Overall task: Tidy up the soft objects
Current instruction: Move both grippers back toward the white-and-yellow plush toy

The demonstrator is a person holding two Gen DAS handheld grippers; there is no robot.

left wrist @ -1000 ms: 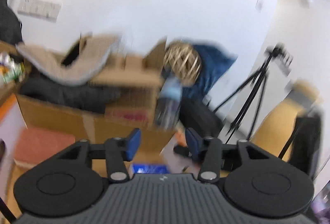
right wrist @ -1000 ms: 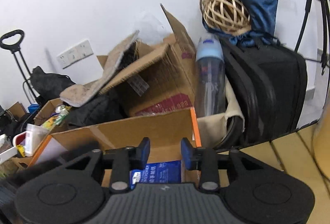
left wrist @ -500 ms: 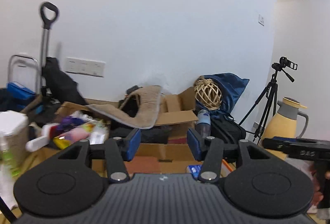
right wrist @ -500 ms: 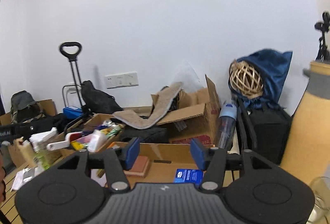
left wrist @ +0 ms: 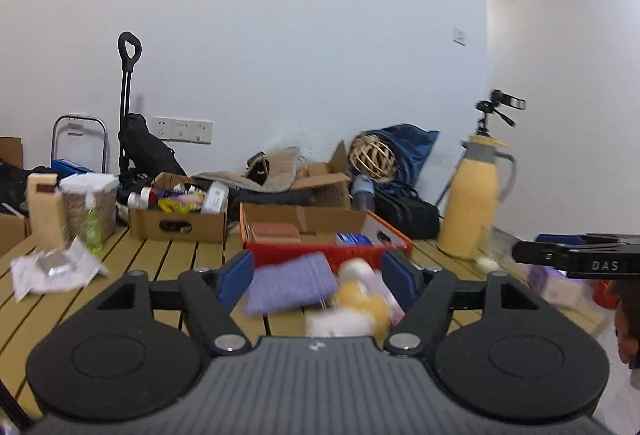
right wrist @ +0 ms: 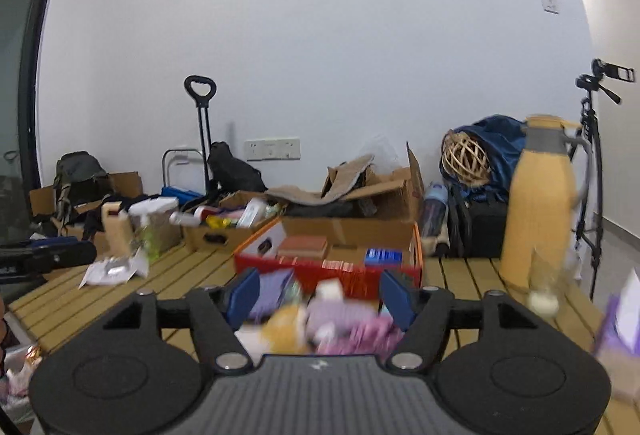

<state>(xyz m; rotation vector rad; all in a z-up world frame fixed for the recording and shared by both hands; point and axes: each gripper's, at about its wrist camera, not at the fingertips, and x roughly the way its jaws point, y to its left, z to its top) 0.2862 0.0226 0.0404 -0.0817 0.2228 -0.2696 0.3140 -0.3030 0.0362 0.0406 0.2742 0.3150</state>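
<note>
On the slatted wooden table lies a blurred heap of soft things. It holds a folded purple cloth, a yellow piece and pink fabric. Just behind the heap stands a red-edged cardboard box. My left gripper hangs in front of the heap; its jaws are opening and the pads touch nothing. My right gripper is alongside, also opening, with nothing pressed between its pads. Each shows at the other view's edge: the right gripper and the left gripper.
A tall yellow thermos jug stands right of the box, with a glass beside it. At the left are a cardboard box of bottles and crumpled white wrapping. Bags, boxes and a tripod line the wall.
Both grippers have drawn far back from the boxes by the wall, so the table and soft heap have come into view. Both pairs of jaws stand wider apart.
</note>
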